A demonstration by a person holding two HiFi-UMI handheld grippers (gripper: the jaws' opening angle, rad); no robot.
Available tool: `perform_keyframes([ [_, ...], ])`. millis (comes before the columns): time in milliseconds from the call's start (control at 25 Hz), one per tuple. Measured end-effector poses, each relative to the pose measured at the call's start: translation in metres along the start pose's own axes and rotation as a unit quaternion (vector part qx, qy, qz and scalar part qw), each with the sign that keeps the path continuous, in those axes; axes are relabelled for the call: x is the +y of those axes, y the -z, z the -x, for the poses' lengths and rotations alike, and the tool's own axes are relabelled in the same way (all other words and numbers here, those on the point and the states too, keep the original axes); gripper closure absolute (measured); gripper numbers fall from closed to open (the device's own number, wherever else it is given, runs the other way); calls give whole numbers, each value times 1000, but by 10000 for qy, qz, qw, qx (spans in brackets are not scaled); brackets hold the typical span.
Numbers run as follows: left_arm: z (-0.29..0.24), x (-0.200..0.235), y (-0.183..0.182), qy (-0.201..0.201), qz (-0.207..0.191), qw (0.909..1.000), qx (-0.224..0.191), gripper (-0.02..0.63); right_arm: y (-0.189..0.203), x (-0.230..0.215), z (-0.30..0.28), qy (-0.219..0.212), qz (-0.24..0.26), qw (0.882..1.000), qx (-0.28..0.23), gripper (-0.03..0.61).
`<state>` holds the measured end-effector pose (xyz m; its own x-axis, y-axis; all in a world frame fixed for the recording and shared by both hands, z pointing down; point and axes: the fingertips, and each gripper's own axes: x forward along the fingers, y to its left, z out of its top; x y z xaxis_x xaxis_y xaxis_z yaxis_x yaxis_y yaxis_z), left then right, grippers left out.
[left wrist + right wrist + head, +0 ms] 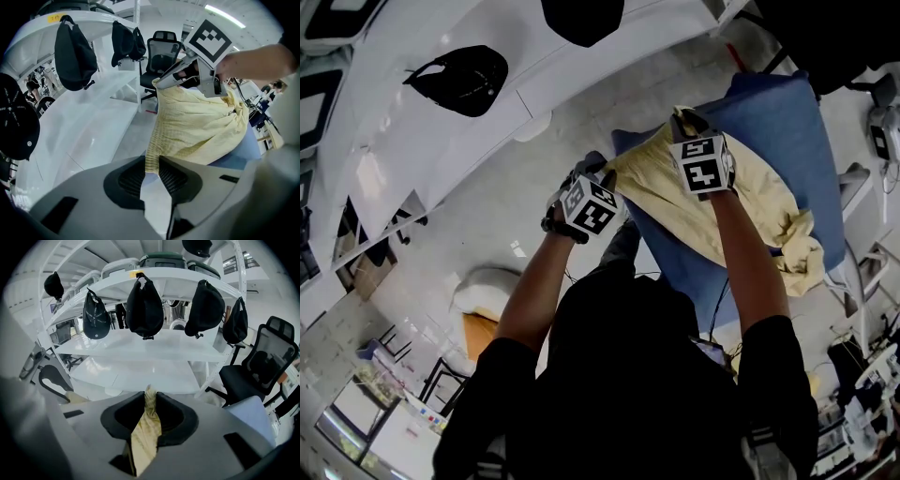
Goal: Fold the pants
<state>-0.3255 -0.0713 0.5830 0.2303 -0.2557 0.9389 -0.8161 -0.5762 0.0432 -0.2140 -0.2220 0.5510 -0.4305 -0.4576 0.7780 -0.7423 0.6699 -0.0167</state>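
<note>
The pale yellow pants [722, 202] lie partly on a blue-covered table [787, 112], with one end lifted off it. In the head view my left gripper [605, 172] and right gripper [682, 117] each pinch that lifted edge, holding it stretched between them above the table's far corner. In the left gripper view the jaws [151, 162] are shut on a ribbed hem of the pants [197, 126], and the right gripper [164, 83] grips the cloth higher up. The right gripper view shows its jaws [150, 397] shut on a bunched strip of yellow cloth [144, 439].
White shelving [140, 348] with black caps [143, 310] hanging from it stands beyond the table. A black office chair [161, 54] is past the table's end. Pale floor [572, 141] lies between the shelves and the table.
</note>
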Motion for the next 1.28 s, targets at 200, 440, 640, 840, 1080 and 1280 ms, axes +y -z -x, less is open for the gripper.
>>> perform_keyframes([
  [200, 1, -7, 6, 87, -126, 9999, 32, 412, 2, 2, 4, 21, 192, 9998, -72, 415],
  [440, 10, -13, 7, -3, -39, 9999, -115, 405, 3, 9, 14, -20, 139, 9998, -110, 368],
  [640, 19, -23, 1, -50, -131, 9995, -270, 405, 16, 10, 36, 33, -50, 9999, -120, 368],
  [840, 15, -59, -14, 202, -520, 9979, -316, 407, 53, -2, 65, 258, -264, 9993, -34, 370],
  [1080, 8, -129, -35, 546, -1113, 9917, -333, 408, 119, -32, 124, 665, -795, 9946, 103, 373],
  [1280, 5, -205, -48, 855, -1634, 9825, -265, 410, 188, -54, 187, 986, -1254, 9871, 121, 380],
])
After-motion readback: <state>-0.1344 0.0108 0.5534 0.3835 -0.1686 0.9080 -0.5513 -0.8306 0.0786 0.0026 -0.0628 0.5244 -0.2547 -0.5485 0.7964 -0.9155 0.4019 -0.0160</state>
